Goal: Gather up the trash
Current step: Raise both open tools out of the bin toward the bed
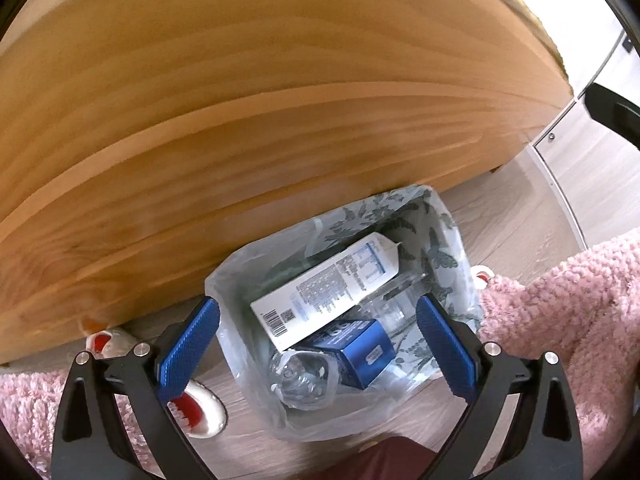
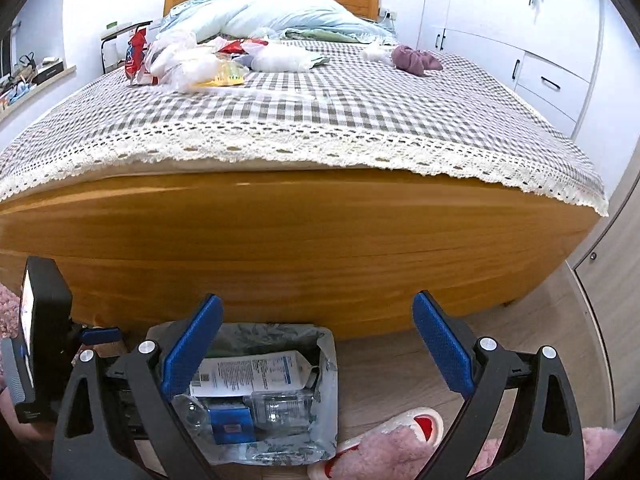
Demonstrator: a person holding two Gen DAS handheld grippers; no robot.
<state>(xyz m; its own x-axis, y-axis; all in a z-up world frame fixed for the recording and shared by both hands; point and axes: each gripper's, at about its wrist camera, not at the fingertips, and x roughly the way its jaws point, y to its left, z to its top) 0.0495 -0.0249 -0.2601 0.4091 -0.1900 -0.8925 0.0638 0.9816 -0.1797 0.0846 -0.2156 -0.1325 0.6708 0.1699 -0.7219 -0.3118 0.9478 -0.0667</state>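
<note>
Left tool (image 1: pixel 318 344) hangs wide open and empty over the bin (image 1: pixel 448 248); inside lie a carton (image 1: pixel 324 288), blue box (image 1: pixel 356 350) and, seemingly, a bottle (image 1: pixel 302 380). Right tool (image 2: pixel 318 346) gapes empty too.

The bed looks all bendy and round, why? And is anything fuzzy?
Right wrist view: the fisheye lens bows the bed frame into a curve, and it is sharp. Left wrist view: same bulge, wood slightly smeared, while the trash bin stays fairly clear.
</note>
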